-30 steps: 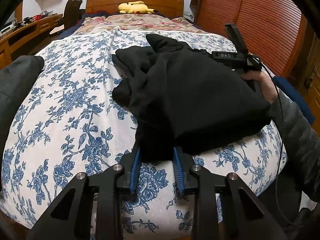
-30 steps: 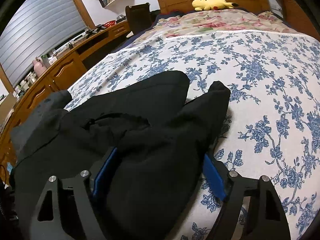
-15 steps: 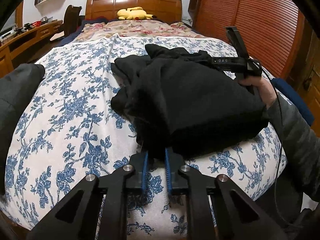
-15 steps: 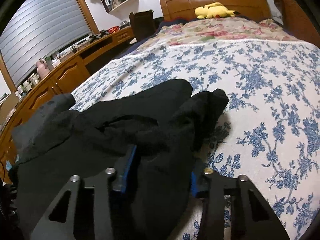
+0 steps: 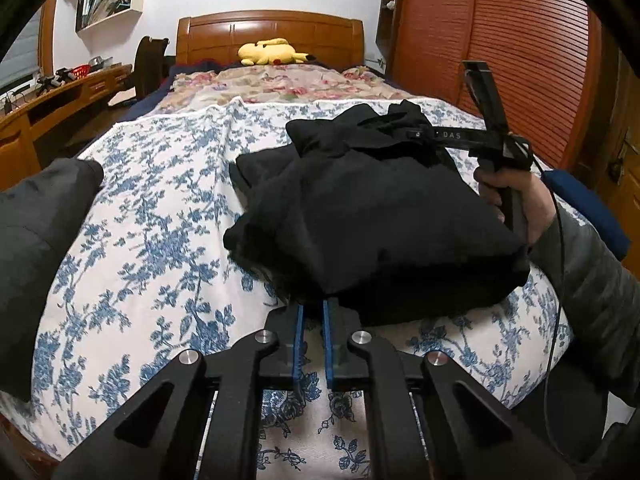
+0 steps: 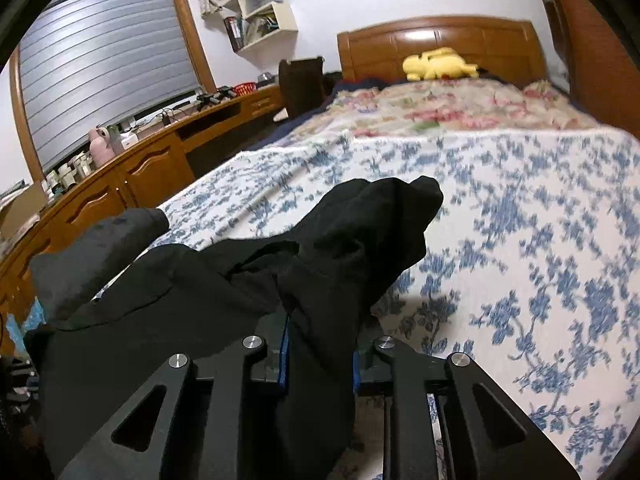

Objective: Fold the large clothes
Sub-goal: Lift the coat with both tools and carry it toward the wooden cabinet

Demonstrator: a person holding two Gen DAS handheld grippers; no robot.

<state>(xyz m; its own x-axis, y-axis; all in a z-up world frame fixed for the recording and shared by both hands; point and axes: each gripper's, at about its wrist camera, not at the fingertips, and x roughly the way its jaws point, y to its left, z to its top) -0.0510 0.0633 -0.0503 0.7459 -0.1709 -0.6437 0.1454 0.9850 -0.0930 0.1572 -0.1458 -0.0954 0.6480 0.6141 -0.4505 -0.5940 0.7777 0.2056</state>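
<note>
A large black garment [image 5: 376, 216] lies bunched on the blue-flowered bedspread [image 5: 160, 240] near the foot of the bed. My left gripper [image 5: 313, 312] is shut on the garment's near edge, with the blue pads close together and cloth between them. My right gripper [image 6: 320, 344] is shut on a thick fold of the same garment [image 6: 320, 256] and holds it raised off the bed. In the left wrist view the right gripper's body [image 5: 480, 140] shows at the garment's far right side, held by a hand.
A yellow plush toy [image 5: 272, 51] lies by the wooden headboard [image 5: 272, 32]. A wooden desk [image 6: 132, 168] runs along the left of the bed. A slatted wardrobe [image 5: 520, 60] stands on the right. A dark grey sleeve [image 5: 36, 240] fills the left edge.
Both grippers have closed on the black garment, from wide open a second ago. Both have lifted, raising the cloth off the bedspread.
</note>
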